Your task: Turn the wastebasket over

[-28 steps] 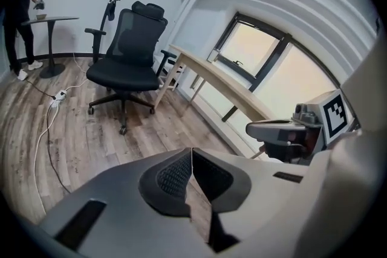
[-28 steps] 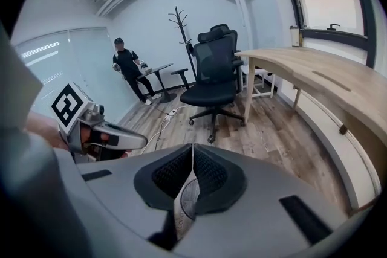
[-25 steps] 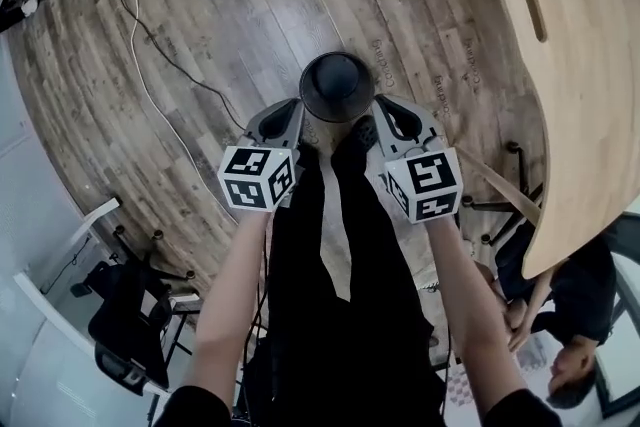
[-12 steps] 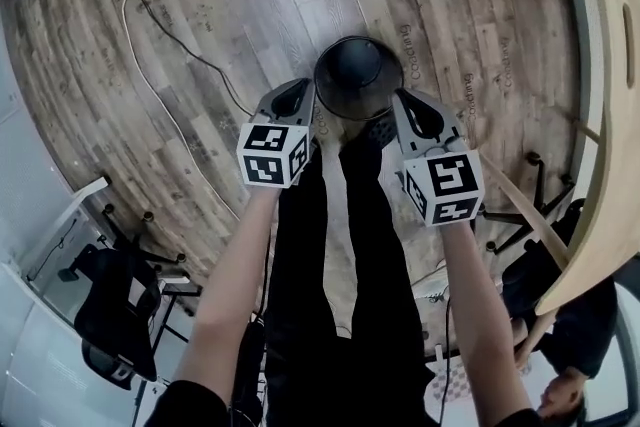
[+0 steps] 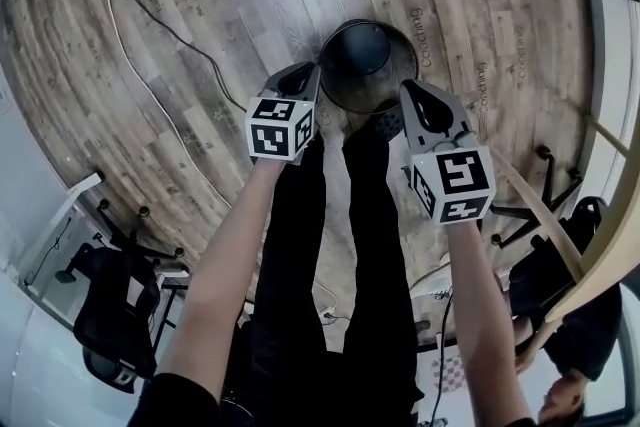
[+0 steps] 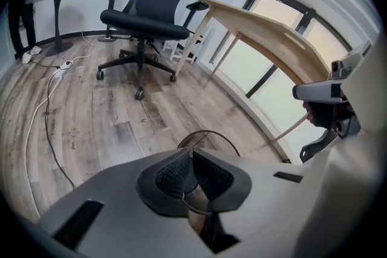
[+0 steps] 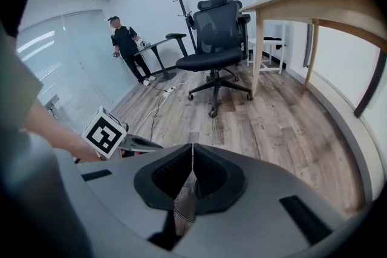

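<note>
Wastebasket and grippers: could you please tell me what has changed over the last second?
The left gripper and right gripper have lowered the wastebasket toward the wooden floor. Unchanged: each gripper's fingers stay shut on its rim, on opposite sides.

Both arms extended downward, left claw (image 5: 311, 68), right claw (image 5: 405, 88), jaws closed

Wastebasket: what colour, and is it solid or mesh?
The wastebasket is black see-through mesh with a thin wire rim; it shows best in the head view.
</note>
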Action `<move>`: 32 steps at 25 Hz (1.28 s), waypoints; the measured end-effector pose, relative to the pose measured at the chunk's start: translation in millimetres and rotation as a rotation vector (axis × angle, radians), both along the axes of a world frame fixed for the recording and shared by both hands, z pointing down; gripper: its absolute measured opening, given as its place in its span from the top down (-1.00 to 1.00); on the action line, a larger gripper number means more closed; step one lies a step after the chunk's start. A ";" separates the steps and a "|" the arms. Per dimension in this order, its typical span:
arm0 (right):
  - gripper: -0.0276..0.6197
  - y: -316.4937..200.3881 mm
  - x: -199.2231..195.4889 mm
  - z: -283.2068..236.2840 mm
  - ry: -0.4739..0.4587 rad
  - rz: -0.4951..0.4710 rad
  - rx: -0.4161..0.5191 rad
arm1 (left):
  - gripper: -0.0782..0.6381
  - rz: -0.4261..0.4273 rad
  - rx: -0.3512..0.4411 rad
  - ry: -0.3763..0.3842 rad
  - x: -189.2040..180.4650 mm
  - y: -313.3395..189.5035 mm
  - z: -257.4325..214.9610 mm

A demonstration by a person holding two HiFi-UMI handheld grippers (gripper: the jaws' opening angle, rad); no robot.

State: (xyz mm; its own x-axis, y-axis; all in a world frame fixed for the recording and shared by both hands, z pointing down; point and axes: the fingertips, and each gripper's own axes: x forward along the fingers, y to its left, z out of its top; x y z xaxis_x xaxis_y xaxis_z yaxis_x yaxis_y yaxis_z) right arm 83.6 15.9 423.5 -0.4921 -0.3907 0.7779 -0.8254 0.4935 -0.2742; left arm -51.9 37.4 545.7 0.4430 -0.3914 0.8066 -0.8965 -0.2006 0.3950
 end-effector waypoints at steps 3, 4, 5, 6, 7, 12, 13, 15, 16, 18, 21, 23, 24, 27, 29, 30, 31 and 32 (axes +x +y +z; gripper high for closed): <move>0.81 4.0 -5.1 10.9 -0.008 0.007 -0.016 | 0.72 0.024 -0.026 -0.002 -0.4 3.7 19.2; 0.81 5.3 -7.3 14.6 -0.011 0.006 -0.022 | 0.72 0.027 -0.038 0.006 0.2 4.8 25.5; 0.81 6.3 -9.7 18.4 -0.014 0.002 -0.028 | 0.64 0.029 -0.052 0.016 1.1 5.9 31.9; 0.81 7.1 -12.0 22.1 -0.015 -0.003 -0.034 | 0.43 0.032 -0.065 0.025 2.2 6.9 38.1; 0.81 7.7 -14.2 25.6 -0.014 -0.008 -0.038 | 0.39 0.033 -0.076 0.033 2.9 7.6 43.9; 0.81 5.8 -19.6 38.6 -0.009 -0.021 -0.044 | 0.33 0.025 -0.115 0.039 3.4 11.7 69.1; 0.81 4.9 -19.3 40.6 -0.006 -0.023 -0.044 | 0.33 0.022 -0.122 0.039 3.7 12.4 73.8; 0.81 3.1 -17.8 43.9 -0.001 -0.027 -0.043 | 0.33 0.021 -0.135 0.033 4.3 13.2 83.4; 0.81 2.3 -17.0 45.5 0.001 -0.029 -0.043 | 0.34 0.023 -0.139 0.025 4.4 13.4 88.3; 0.81 1.3 -15.5 49.0 0.006 -0.034 -0.044 | 0.35 0.027 -0.148 0.011 4.1 13.5 97.8; 0.81 0.7 -12.7 54.0 0.014 -0.040 -0.046 | 0.40 0.031 -0.160 0.004 5.0 13.3 108.0; 0.81 1.9 -10.0 56.7 0.015 -0.034 -0.049 | 0.45 0.038 -0.158 0.007 8.0 14.1 110.9; 0.81 2.4 -8.6 58.4 0.014 -0.029 -0.051 | 0.49 0.041 -0.154 0.006 9.3 14.2 111.9; 0.81 3.4 -5.6 65.3 0.013 -0.016 -0.058 | 0.65 0.022 -0.141 0.005 9.5 10.5 113.3; 0.81 6.4 -5.3 69.2 0.017 -0.018 -0.065 | 0.66 -0.004 -0.140 0.020 8.9 10.1 112.6; 0.81 8.0 -6.0 70.6 0.017 -0.020 -0.070 | 0.66 -0.008 -0.140 0.017 8.3 10.9 112.6; 0.81 9.3 -7.2 71.3 0.017 -0.023 -0.073 | 0.67 -0.006 -0.139 0.007 7.2 11.7 112.7; 0.81 9.9 -8.4 71.4 0.017 -0.027 -0.075 | 0.67 -0.003 -0.136 -0.008 5.7 12.2 112.7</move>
